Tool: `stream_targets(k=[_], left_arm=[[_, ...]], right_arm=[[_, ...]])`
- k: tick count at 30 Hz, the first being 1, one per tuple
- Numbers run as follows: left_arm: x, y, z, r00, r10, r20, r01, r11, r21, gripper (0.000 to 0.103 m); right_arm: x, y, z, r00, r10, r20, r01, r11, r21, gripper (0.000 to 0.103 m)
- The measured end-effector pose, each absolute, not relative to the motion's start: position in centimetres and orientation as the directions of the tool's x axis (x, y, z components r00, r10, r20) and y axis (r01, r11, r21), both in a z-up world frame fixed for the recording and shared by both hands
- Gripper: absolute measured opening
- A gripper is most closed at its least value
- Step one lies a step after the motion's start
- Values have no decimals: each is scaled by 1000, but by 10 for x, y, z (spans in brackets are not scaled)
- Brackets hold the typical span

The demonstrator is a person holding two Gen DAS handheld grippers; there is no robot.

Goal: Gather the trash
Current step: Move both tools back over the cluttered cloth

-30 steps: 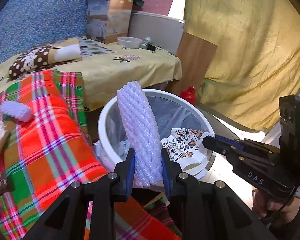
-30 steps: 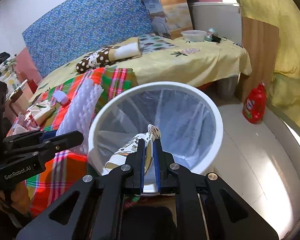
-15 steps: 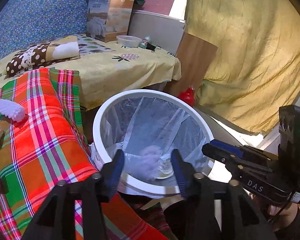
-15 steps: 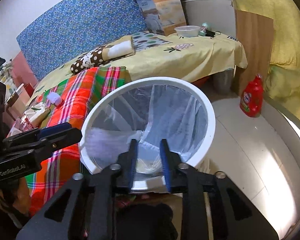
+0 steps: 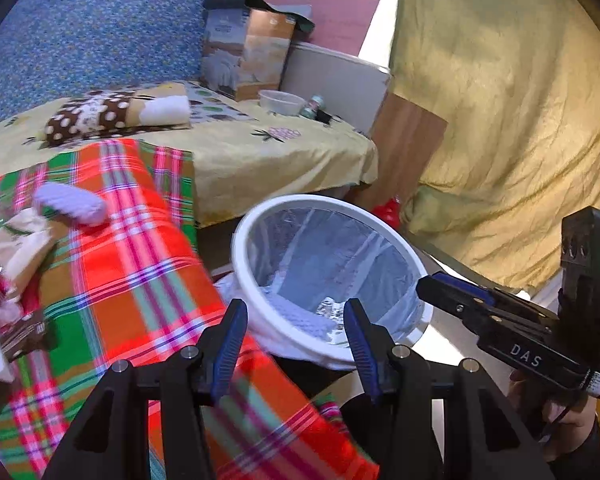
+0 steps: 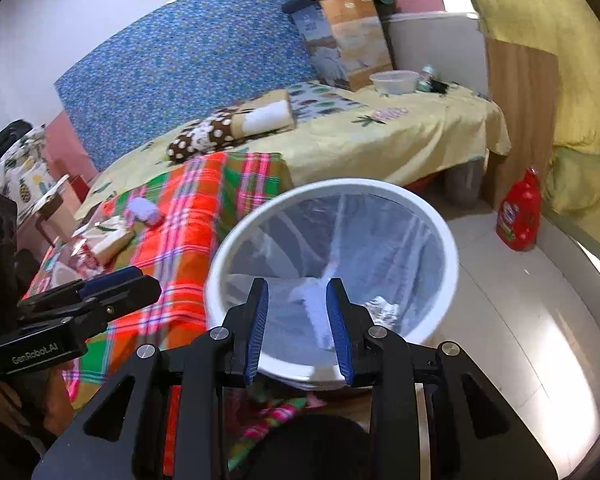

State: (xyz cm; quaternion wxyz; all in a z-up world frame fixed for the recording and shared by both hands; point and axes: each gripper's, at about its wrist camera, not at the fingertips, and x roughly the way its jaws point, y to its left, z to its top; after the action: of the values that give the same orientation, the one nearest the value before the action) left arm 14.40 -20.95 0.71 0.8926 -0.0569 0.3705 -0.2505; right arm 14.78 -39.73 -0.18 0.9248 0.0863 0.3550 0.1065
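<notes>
We hold our left tongs (image 5: 296,344) spread wide over the near rim of the white bin (image 5: 384,232), with nothing between the blue pads. Our right tongs (image 6: 298,332) stand partly apart, also empty, just above the same bin. Inside the lined bin lie a white foam sleeve (image 5: 300,314) and a crumpled printed wrapper (image 6: 382,308). More trash waits on the red and green plaid cloth (image 5: 132,280) beside the bin: another foam sleeve (image 5: 70,202), a beige paper packet (image 5: 18,240) touching it, and more wrappers (image 6: 82,258) at the cloth's far edge. A red bottle (image 6: 518,216) stands on the floor beyond the bin, near the yellow-covered bed (image 6: 400,136).
</notes>
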Motion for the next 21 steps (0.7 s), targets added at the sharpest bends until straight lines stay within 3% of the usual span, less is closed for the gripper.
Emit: stream_targets(k=[21], left_arm=[[77,-83,11,741,-258,-619,130,961,-245,50]], right_arm=[[127,-293,10,631,476,-613,-432,871,232,33]])
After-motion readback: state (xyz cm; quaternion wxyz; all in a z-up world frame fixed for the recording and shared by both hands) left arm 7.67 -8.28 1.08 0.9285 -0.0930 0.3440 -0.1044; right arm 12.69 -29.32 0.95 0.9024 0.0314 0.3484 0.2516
